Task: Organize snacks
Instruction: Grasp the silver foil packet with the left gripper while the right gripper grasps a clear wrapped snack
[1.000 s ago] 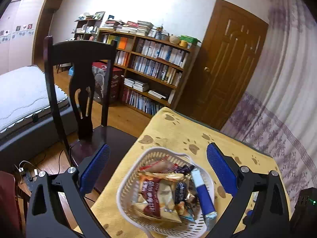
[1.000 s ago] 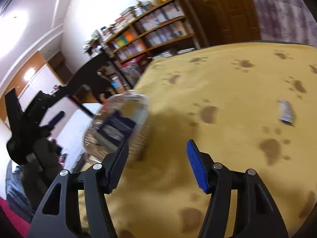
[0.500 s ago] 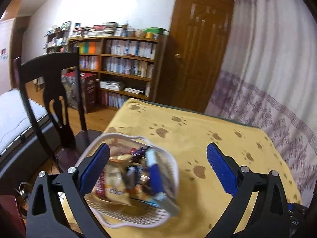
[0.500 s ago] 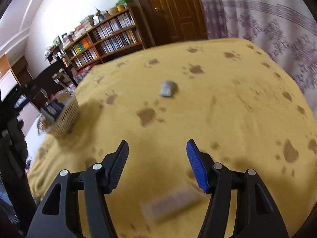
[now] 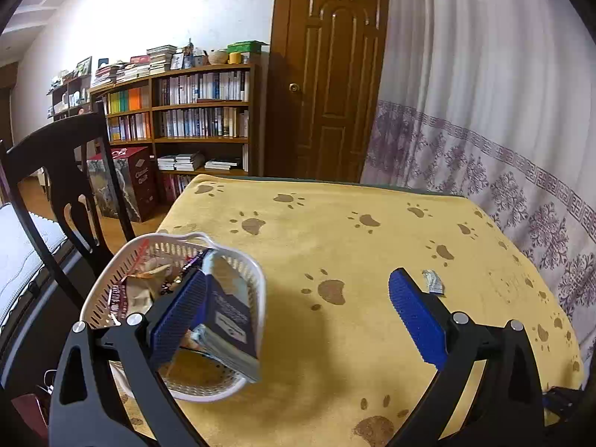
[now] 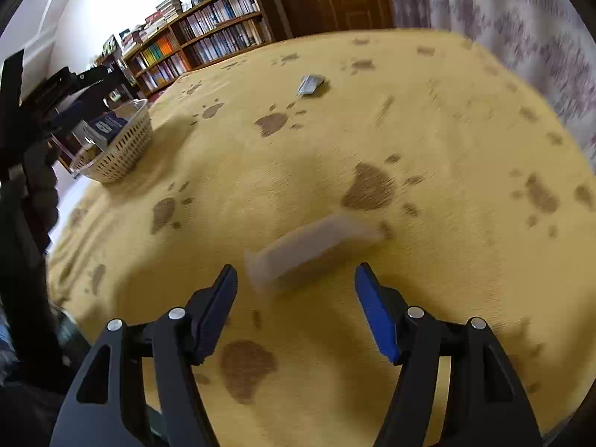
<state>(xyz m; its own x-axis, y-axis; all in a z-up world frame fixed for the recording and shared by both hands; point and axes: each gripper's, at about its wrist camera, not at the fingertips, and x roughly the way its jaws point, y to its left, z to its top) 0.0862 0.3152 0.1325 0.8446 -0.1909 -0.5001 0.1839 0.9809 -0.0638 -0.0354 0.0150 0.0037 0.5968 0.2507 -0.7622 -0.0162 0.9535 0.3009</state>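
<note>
A white slotted basket [image 5: 257,279] sits near the left edge of the table, on a yellow cloth [image 5: 372,246] printed with brown paw marks. It is crowded with snack packets — a dark blue box [image 5: 231,316] leans against its near rim, with crinkled red and tan wrappers [image 5: 149,272] behind it. The left gripper [image 5: 294,320] hovers over the basket's right side, jaws wide apart and empty. A small silvery packet [image 5: 434,282] lies alone on the cloth, well apart from the basket. The right gripper [image 6: 294,298] hangs low over the cloth, also spread open, with a pale, blurred wrapped bar [image 6: 313,247] lying just ahead between its blue pads [image 6: 376,313]; they are not touching it.
</note>
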